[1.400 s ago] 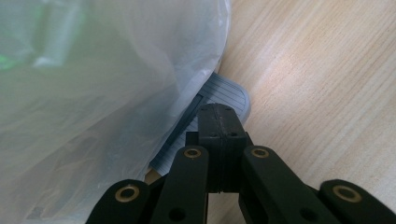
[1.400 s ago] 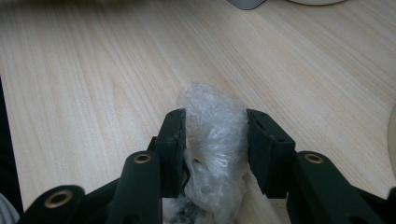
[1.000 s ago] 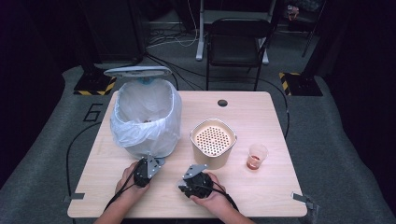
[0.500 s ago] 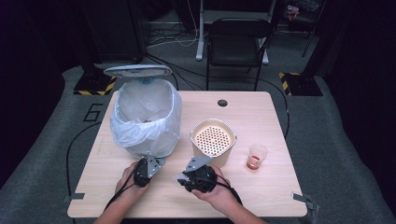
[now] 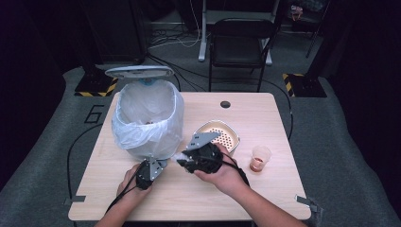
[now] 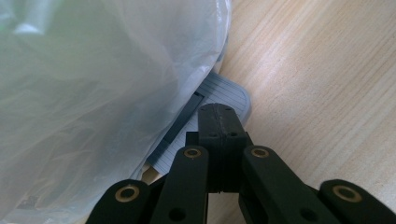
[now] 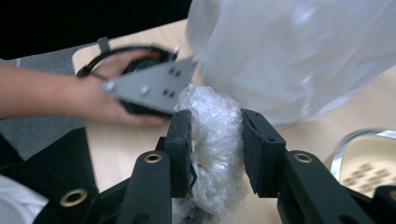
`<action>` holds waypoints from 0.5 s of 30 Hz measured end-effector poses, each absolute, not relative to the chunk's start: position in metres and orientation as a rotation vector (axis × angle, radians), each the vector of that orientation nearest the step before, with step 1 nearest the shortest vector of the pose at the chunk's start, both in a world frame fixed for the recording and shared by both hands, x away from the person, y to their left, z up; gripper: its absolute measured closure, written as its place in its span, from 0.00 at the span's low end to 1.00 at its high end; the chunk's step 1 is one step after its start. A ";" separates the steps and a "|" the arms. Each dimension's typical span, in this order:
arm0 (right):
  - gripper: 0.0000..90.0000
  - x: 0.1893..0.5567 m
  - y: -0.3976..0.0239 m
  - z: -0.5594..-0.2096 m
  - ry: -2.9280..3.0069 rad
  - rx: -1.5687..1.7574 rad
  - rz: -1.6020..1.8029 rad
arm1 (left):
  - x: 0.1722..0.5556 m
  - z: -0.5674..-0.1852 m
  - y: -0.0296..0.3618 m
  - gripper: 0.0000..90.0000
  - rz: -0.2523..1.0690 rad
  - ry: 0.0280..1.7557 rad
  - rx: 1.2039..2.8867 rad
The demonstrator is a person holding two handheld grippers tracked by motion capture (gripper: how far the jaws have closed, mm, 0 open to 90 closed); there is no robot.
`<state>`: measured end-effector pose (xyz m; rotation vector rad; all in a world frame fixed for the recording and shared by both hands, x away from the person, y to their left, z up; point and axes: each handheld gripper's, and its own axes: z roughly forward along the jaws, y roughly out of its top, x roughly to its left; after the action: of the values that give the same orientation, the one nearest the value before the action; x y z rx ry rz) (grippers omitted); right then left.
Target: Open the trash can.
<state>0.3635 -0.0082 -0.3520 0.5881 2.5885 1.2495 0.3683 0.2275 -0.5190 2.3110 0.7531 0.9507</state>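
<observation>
the left tongs (image 6: 219, 123) are pressed together, tips bearing down on the grey pedal (image 6: 219, 95) at the foot of the bin (image 5: 147, 120); the bin lid (image 5: 139, 72) stands raised behind the rim. the right tongs (image 7: 215, 140) pinch a crumpled wad of clear plastic wrap (image 7: 215, 140) between both pads, held above the bench (image 5: 283, 198) just beside the bin's near side, below the level of its rim. the white bin liner (image 7: 299, 51) billows well out over the bin's sides.

judged risks:
- the wad is loosely crumpled; it may slip from the pads or cling to one on release and miss the opening.
- if the left tongs slide off the pedal, the lid would likely drop onto the right tongs.
- the liner overhang could snag the right tongs and drag the light bin.
- the perforated bowl (image 5: 218, 137) and the small cup (image 5: 260, 158) sit near the right forearm; a wide swing could knock them.
</observation>
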 end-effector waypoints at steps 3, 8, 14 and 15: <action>0.73 0.375 -0.008 -0.338 2.566 0.602 1.259 | 0.368 -0.520 0.227 1.00 0.927 0.770 2.303; 0.73 0.390 -0.005 -0.321 2.534 0.613 1.260 | 0.369 -0.518 0.227 1.00 0.944 0.760 2.313; 0.73 0.404 0.000 -0.310 2.521 0.647 1.269 | 0.368 -0.520 0.226 1.00 0.931 0.768 2.308; 0.73 0.405 0.001 -0.308 2.516 0.656 1.279 | 0.368 -0.519 0.226 1.00 0.928 0.767 2.314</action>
<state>0.4049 0.0006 -0.3085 0.6560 2.5156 1.2788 0.3684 0.2259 -0.5190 2.3141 0.7669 0.9281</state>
